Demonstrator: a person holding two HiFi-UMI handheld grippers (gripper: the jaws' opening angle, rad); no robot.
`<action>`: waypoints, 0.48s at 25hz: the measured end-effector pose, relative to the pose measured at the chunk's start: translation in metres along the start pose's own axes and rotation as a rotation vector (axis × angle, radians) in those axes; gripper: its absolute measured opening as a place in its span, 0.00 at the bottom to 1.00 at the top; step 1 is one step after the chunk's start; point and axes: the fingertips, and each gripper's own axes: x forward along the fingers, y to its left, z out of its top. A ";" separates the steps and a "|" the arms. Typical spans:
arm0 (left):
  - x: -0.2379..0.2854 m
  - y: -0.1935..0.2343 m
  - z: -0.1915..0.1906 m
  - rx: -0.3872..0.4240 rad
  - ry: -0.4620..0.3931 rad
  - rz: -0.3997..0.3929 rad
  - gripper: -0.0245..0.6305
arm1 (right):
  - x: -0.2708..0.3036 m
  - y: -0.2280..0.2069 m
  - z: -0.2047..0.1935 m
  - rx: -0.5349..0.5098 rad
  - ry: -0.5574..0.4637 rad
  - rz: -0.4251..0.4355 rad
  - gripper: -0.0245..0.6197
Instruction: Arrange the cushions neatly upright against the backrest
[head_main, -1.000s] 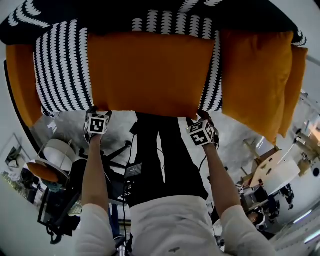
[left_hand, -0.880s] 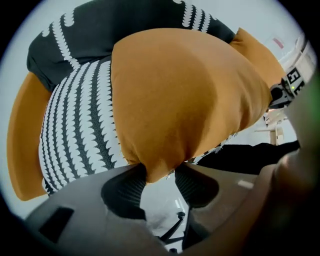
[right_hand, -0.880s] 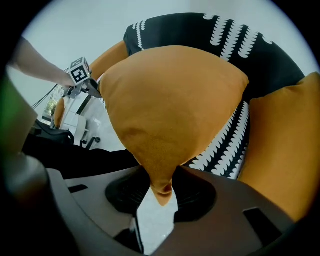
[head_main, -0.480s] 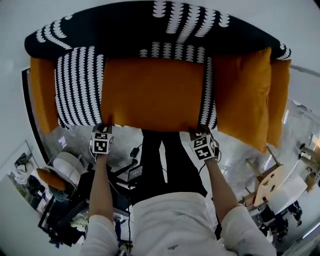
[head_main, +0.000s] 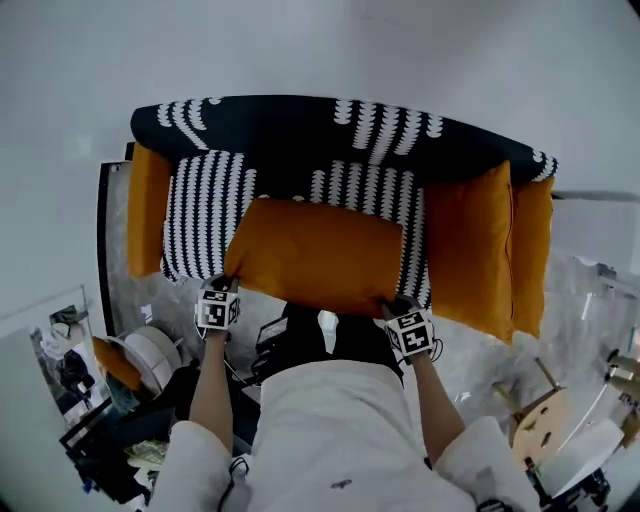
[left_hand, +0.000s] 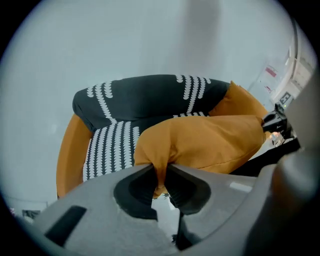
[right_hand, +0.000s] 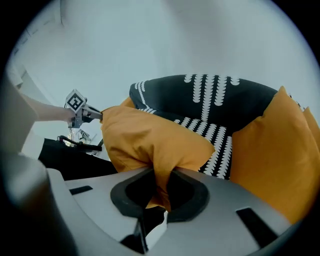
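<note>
The left tongs and right tongs have just been closing and are now clenched on the near corners of the orange cushion. It has been lifted off the striped seat but is not yet set against the backrest, so standing it upright is judged to come next. Whether its far edge touches the seat is hidden.

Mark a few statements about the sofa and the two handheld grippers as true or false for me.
1. The left gripper and the right gripper pinch one orange cushion. True; their jaws have just been closing on its corners.
2. The held cushion is striped. False: it is plain orange.
3. The sofa backrest is black with white patterning. True.
4. The held cushion lies on the floor. False: the grippers hold it up by two corners.
</note>
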 end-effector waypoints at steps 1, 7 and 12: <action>-0.010 0.001 -0.003 -0.018 -0.009 0.000 0.11 | -0.005 0.005 0.002 0.007 -0.009 0.003 0.12; -0.048 0.027 -0.020 -0.113 -0.059 0.017 0.11 | -0.011 0.034 0.036 -0.036 -0.031 0.026 0.11; -0.058 0.085 -0.017 -0.155 -0.102 0.021 0.11 | 0.011 0.066 0.086 -0.079 -0.048 0.022 0.11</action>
